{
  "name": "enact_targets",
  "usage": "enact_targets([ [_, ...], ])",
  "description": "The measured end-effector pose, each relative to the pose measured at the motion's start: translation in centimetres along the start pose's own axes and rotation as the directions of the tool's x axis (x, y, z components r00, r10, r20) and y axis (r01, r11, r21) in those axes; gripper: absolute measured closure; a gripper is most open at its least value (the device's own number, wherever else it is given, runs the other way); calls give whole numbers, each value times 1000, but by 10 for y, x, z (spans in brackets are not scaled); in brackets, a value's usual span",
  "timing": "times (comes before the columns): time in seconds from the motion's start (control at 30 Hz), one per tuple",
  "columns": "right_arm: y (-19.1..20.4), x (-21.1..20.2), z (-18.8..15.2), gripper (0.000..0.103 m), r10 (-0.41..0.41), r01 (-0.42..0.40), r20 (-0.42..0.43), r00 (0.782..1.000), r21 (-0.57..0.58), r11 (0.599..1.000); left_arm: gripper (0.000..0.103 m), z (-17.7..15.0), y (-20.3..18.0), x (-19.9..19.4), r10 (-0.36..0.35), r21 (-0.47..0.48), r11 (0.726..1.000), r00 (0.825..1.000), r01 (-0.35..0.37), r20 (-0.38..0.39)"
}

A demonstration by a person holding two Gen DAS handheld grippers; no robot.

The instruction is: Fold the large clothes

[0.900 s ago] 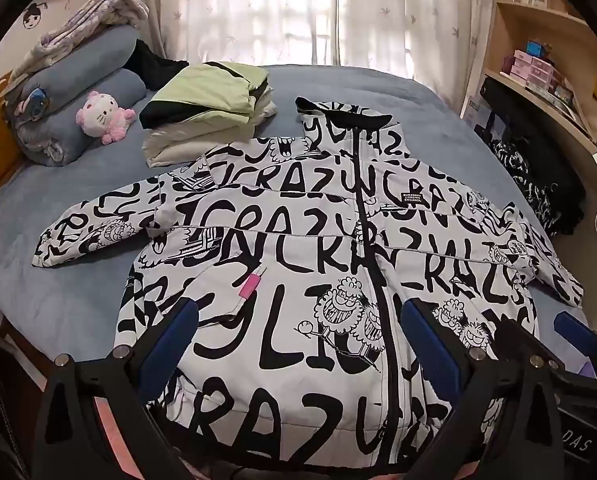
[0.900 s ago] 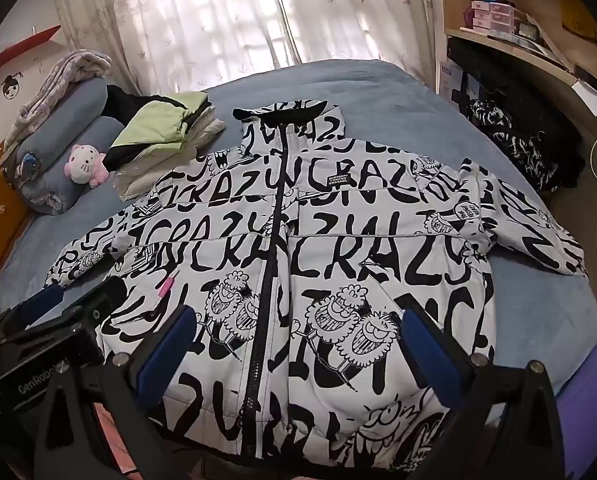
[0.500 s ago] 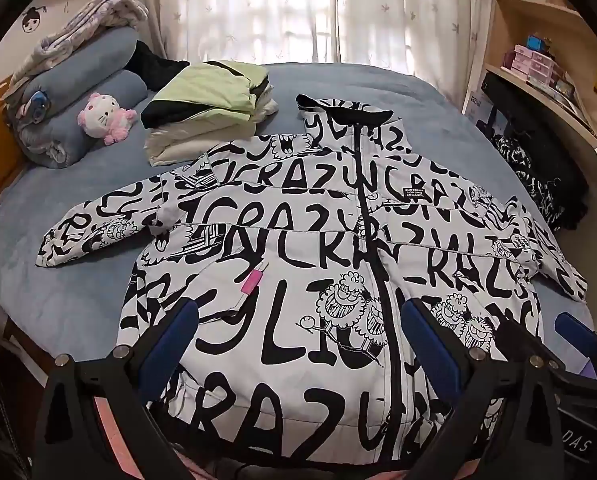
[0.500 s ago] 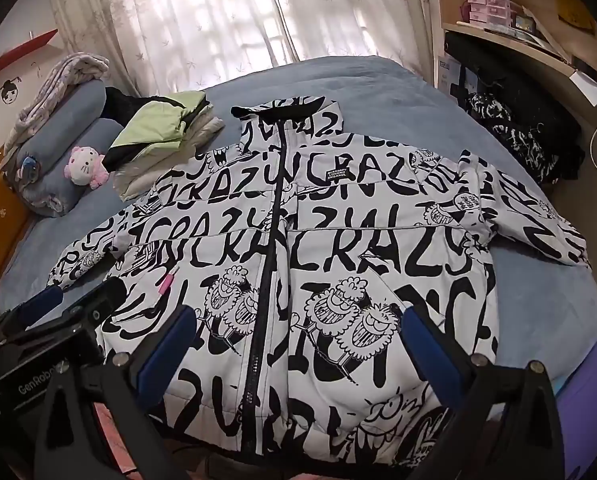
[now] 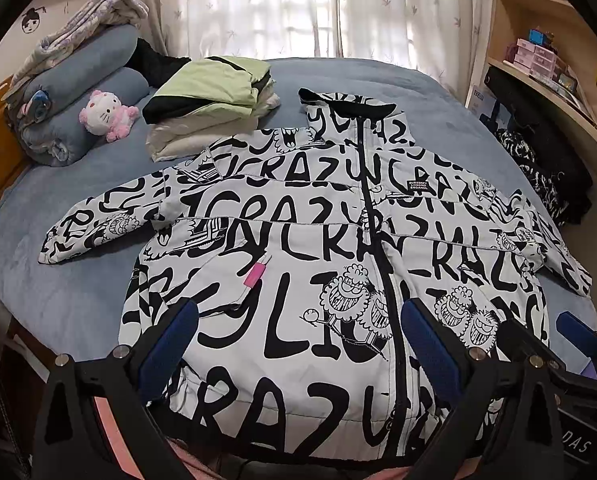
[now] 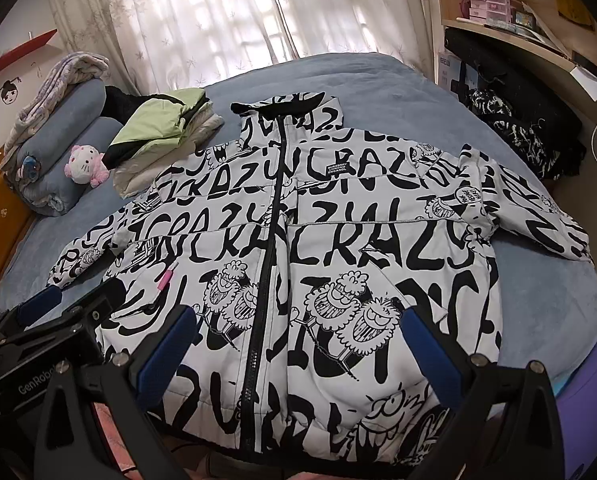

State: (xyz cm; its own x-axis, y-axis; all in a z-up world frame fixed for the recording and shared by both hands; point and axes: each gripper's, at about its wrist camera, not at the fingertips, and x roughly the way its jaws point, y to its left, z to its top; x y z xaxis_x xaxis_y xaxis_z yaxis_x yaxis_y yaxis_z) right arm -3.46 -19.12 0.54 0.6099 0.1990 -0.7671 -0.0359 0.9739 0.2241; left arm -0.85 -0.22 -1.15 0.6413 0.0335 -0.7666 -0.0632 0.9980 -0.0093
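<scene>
White puffer jacket with black "CRAZY" lettering and cartoon prints (image 5: 298, 264) lies flat, front up, zipped, on the blue-grey bed cover (image 5: 58, 304). Collar points to the far side, hem at the near edge of the bed. Both sleeves spread out sideways; left sleeve end rests on bare cover, right sleeve reaches toward the right edge of the bed. A small pink tag (image 5: 255, 274) sits on the left front panel.

Left gripper (image 5: 298, 340): blue-padded fingers (image 5: 166, 344) spread wide, nothing between them, hanging above the lower left half of the jacket. Right gripper (image 6: 298, 340): fingers likewise spread wide and empty, above the lower right half, beside the black zipper (image 6: 270, 240). The two tools sit side by side near the hem; contact with the cloth cannot be told.

Far left: folded stack of pale green, black and cream clothes (image 5: 210, 104), just beside the jacket shoulder. Beyond it, a pink-and-white plush cat (image 5: 104, 115) leans on rolled blue-grey bedding (image 5: 82, 92). Wooden shelves (image 5: 538, 40) on the right.
</scene>
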Motion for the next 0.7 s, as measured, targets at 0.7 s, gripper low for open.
enact_targets([
  [0.7, -1, 4, -4, 0, 0, 0, -10, 1000, 5, 1000, 3, 0, 0, 4, 10, 4, 1000, 1000, -10, -15],
])
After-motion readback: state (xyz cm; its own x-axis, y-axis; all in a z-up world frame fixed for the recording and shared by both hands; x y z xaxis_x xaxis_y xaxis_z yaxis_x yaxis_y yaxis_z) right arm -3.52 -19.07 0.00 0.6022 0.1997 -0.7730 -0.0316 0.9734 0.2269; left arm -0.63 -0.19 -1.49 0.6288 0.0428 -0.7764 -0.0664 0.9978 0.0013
